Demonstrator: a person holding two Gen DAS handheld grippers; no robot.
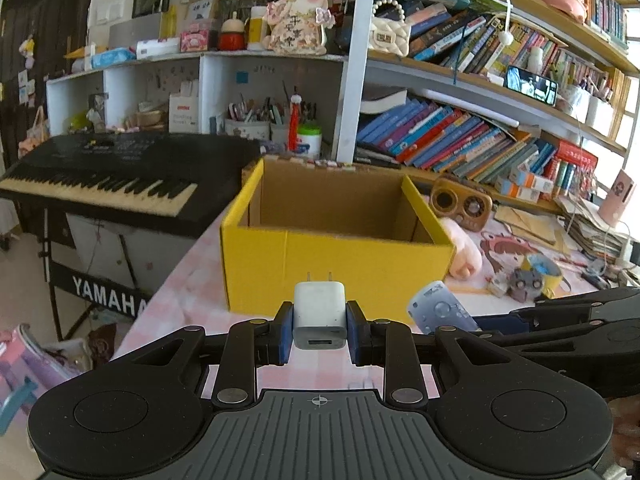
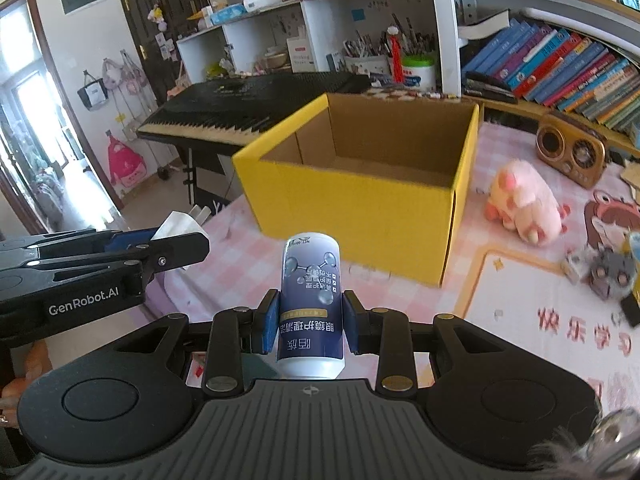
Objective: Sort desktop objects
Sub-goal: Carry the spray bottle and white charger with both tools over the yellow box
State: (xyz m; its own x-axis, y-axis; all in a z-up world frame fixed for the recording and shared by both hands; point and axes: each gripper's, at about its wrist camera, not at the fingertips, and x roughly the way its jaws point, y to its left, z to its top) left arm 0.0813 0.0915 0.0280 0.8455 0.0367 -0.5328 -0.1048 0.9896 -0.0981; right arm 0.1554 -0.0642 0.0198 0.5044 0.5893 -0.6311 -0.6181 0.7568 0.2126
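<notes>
Black keyboard [image 1: 100, 176] beside crowded bookshelves [image 1: 480, 80].

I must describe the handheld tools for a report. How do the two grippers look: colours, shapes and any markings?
Both look alike. The left gripper and the right gripper are matte black, with a ribbed grey plate at the base bearing a small crosshair mark, two round black discs at the sides, and silver rivets on the linkage bars. The fingers carry blue pads. The left gripper's side reads "GenRobot.AI" in white.
</notes>
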